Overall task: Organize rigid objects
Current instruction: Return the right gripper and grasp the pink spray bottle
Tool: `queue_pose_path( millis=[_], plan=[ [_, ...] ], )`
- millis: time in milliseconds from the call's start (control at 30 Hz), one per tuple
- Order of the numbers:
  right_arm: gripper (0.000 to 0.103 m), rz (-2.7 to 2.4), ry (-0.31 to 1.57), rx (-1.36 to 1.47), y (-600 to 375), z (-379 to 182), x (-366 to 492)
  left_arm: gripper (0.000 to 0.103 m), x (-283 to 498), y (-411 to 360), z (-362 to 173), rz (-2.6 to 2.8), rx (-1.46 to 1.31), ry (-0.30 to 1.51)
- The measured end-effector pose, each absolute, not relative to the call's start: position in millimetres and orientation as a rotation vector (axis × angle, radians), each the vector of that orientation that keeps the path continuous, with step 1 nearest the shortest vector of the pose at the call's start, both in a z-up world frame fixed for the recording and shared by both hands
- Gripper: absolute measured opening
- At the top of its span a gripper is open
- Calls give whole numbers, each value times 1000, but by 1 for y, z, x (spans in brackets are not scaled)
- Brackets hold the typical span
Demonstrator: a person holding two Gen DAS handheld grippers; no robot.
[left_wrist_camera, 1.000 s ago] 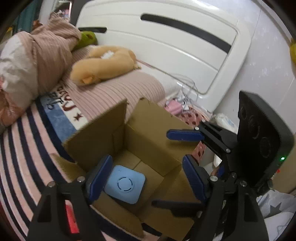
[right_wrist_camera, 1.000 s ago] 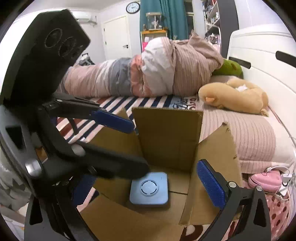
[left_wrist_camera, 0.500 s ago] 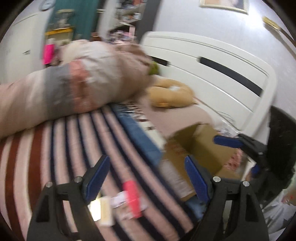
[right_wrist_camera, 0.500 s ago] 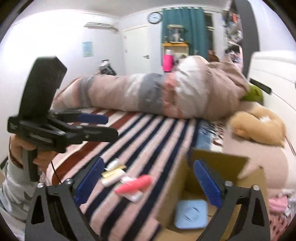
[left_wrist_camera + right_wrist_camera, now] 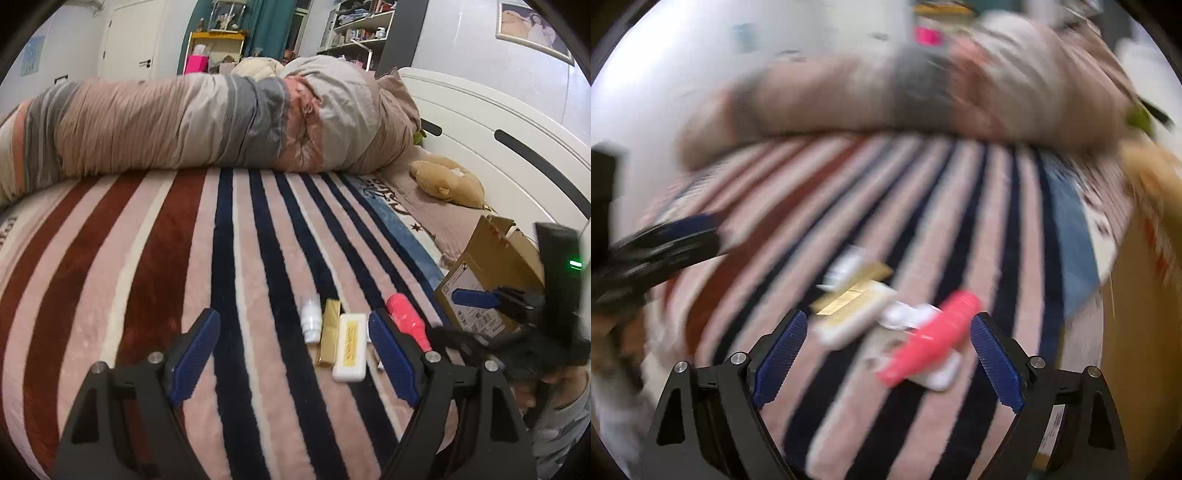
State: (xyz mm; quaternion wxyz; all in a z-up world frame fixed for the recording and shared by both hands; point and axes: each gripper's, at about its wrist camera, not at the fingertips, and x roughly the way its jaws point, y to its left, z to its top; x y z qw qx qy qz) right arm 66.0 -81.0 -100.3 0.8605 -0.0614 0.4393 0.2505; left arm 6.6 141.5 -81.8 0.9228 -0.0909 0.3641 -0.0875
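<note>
Both grippers are spread wide and carry nothing. The right gripper (image 5: 888, 354) hovers low over the striped blanket (image 5: 155, 258), and the pink bottle (image 5: 932, 338) lies just ahead between its blue pads, slightly right of centre, long axis slanting from near-left to far-right. That slant runs partly along the gap, so I judge the wrist needs a turn before closing across the body. The right wrist view is blurred, so the finer detail is lost.

The left gripper (image 5: 291, 354) sits further left; the same pink bottle (image 5: 406, 319) lies beyond its right pad, so the right hand is nearer. Just left of the bottle lie a white bar (image 5: 350, 347), a gold bar (image 5: 330, 332) and a small white bottle (image 5: 311, 314), close enough to be nudged. The cardboard box (image 5: 491, 273) stands to the right, and the rolled quilt (image 5: 207, 122) lies far across the bed.
</note>
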Motion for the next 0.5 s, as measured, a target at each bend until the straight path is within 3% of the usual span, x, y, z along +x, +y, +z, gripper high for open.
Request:
queue_pose_path(
  millis=[67, 200, 333, 500],
  plan=[
    [72, 466, 984, -63, -88, -119, 80, 80, 6, 141, -88, -185, -200, 753],
    [55, 387, 1098, 3, -96, -148, 103, 80, 7, 138, -99, -209, -220, 765],
    [27, 383, 1164, 41, -103, -163, 116, 80, 7, 132, -108, -226, -231, 769],
    [27, 370, 1163, -15, -102, -164, 122, 80, 10, 130, -113, -238, -231, 786]
  ],
)
